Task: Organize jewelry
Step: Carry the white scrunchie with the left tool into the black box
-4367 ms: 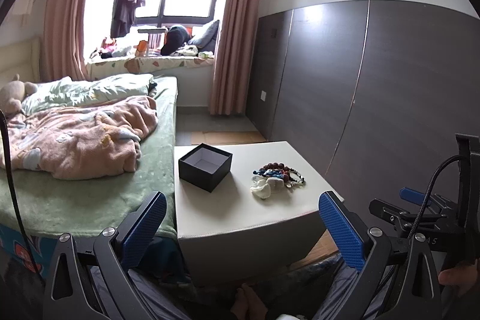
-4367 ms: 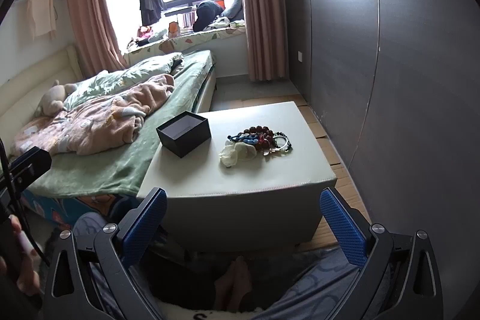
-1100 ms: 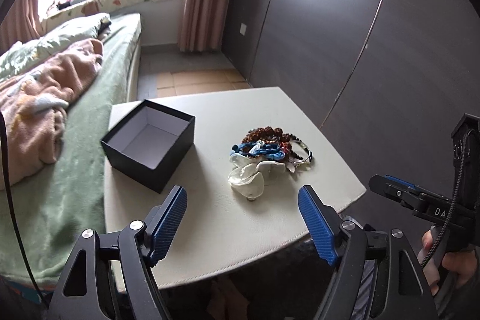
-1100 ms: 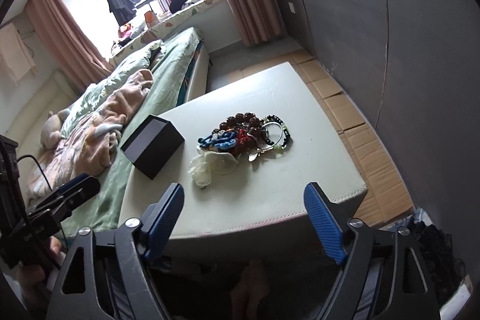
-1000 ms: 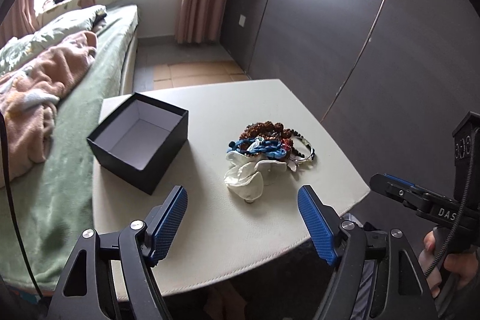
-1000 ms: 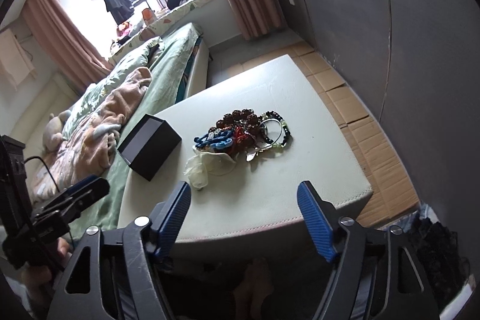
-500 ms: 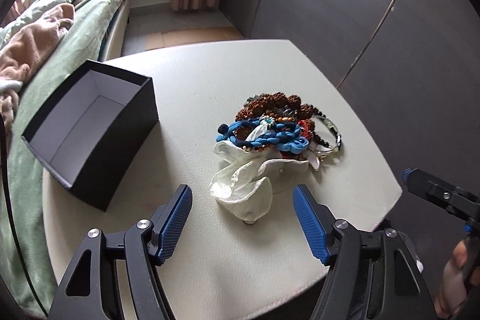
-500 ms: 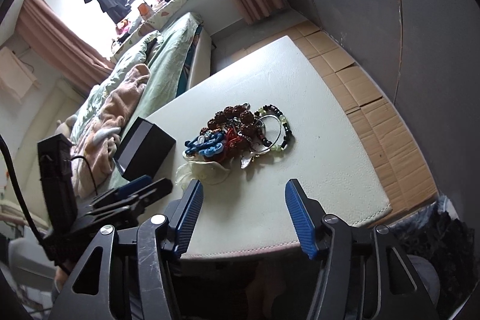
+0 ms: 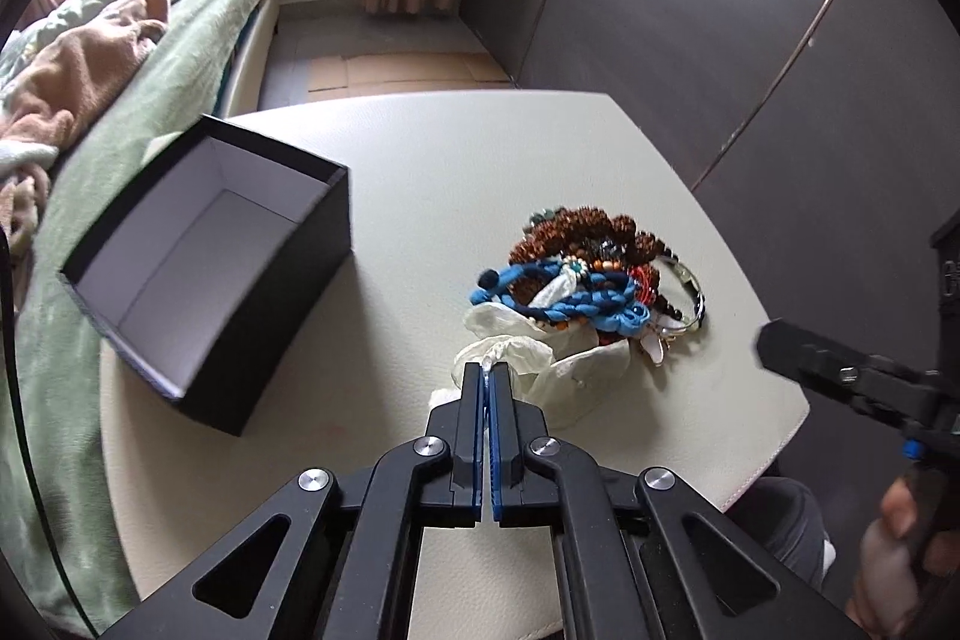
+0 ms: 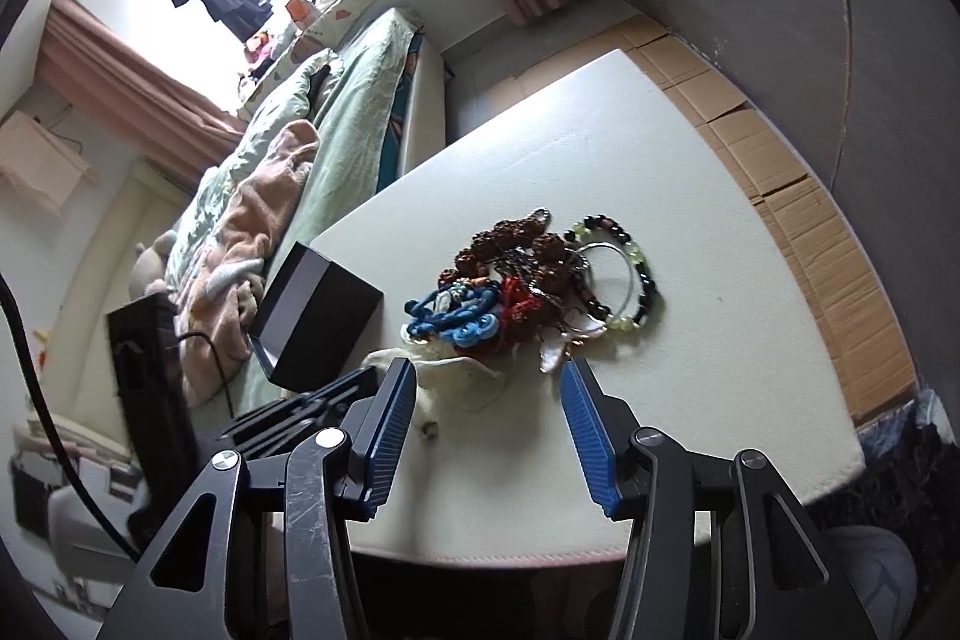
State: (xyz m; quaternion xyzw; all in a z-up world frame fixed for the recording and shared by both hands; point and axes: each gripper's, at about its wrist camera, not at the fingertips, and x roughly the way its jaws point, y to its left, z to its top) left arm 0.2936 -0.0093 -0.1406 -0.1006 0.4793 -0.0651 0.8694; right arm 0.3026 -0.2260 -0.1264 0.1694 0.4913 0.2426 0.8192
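A pile of jewelry (image 9: 591, 274) lies on a cream table (image 9: 420, 172): brown bead strands, a blue braided cord (image 9: 576, 298), a black and green bead bracelet (image 10: 630, 274) and a white fabric flower piece (image 9: 528, 358). My left gripper (image 9: 486, 370) is shut on the near edge of the white fabric piece. An open black box (image 9: 204, 268) with a white inside stands left of the pile. My right gripper (image 10: 486, 376) is open, just in front of the pile (image 10: 516, 280), touching nothing.
A bed with green and pink blankets (image 9: 90, 58) runs along the table's left side. A dark panelled wall (image 9: 720, 10) is on the right. Cardboard sheets (image 10: 780, 172) cover the floor beyond the table. The table's front edge (image 10: 540, 556) is close under my right gripper.
Both grippers moved in toward the pile. My left gripper closed from open onto the white fabric piece. My right gripper narrowed a little but stays open.
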